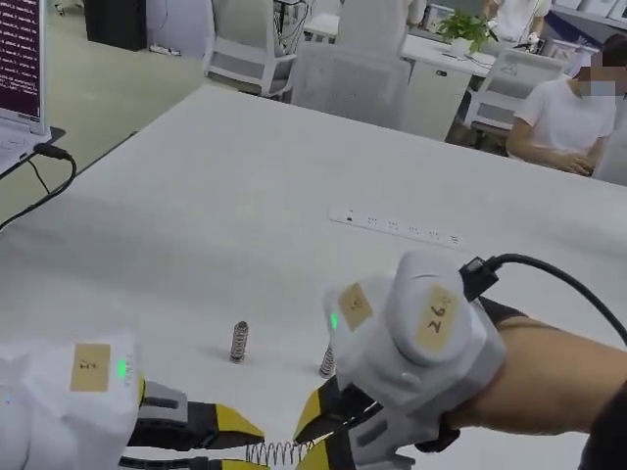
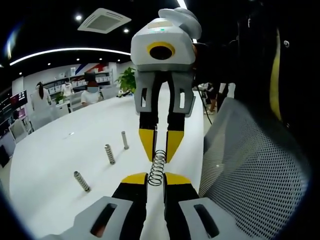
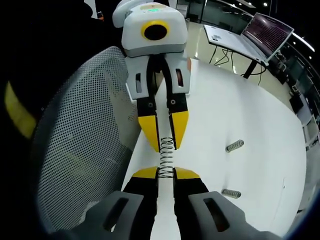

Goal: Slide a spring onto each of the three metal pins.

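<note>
Head view: one sprung pin (image 1: 239, 342) and a second sprung pin (image 1: 327, 360) stood on the desk (image 1: 245, 196). The left gripper (image 1: 250, 446) and right gripper (image 1: 309, 436) each clamped an end of the third spring (image 1: 277, 452).
Left gripper view: we saw a bare pin (image 2: 124, 140).
Right gripper view: jaws gripped the spring.
We judged two done, one left.

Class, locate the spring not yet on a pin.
The loose spring is held between the left gripper and right gripper, bottom centre of the head view, below the two sprung pins.

open-plan office, white desks (image 1: 245, 176), swivel chairs (image 1: 247, 44), laptop (image 1: 18, 88), potted plant (image 1: 460, 27)
</note>
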{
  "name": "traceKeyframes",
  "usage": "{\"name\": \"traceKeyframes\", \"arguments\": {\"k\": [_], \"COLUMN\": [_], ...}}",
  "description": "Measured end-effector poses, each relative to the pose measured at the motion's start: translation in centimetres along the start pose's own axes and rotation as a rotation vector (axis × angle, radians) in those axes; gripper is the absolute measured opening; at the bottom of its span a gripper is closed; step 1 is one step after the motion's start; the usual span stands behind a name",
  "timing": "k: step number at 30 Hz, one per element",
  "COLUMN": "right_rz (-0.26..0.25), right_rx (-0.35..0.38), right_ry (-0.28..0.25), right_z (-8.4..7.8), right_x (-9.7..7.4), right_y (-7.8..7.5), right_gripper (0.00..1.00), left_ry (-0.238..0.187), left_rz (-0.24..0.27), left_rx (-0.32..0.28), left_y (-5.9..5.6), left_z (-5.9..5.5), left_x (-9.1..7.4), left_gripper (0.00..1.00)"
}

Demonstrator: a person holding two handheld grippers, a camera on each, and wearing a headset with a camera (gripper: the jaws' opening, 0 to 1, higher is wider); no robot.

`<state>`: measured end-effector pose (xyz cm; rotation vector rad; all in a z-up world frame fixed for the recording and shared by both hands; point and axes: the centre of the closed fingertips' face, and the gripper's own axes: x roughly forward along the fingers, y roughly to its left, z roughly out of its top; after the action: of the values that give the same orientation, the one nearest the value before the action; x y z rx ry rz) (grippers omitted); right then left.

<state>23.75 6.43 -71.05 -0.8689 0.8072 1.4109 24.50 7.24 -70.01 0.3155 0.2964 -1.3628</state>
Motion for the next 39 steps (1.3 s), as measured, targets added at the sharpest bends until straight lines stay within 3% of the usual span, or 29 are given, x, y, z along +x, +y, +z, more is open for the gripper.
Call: {"name": "traceKeyframes", "arguments": {"k": [8,24,31,39], "right_rz": [-0.007,-0.008,-0.017,-0.001], "right_rx": [-0.005,0.051,0.018,0.017], "right_ry": [-0.018,-0.103,-0.083,-0.037], "right_z": [0.5,4.0,5.2,5.0], "right_x": [-0.6,-2.2,-2.4,-2.2], "right_y": [-0.3,-0.2,-0.2,-0.1], "right_gripper": [0.08,0.08,0.08,0.08], "left_ry": [0.01,0.009,-0.005,0.007], "left_rz": [0.011,0.007,0.007,-0.006], "left_rx": [0.023,0.035,0.055,0.04], "left_y": [0.2,0.1,0.2,0.0], "left_z": [-0.1,0.0,0.6,0.5], "left_x": [0.0,0.1,0.1,0.1], "left_gripper": [0.03,0.03,0.03,0.03]}}
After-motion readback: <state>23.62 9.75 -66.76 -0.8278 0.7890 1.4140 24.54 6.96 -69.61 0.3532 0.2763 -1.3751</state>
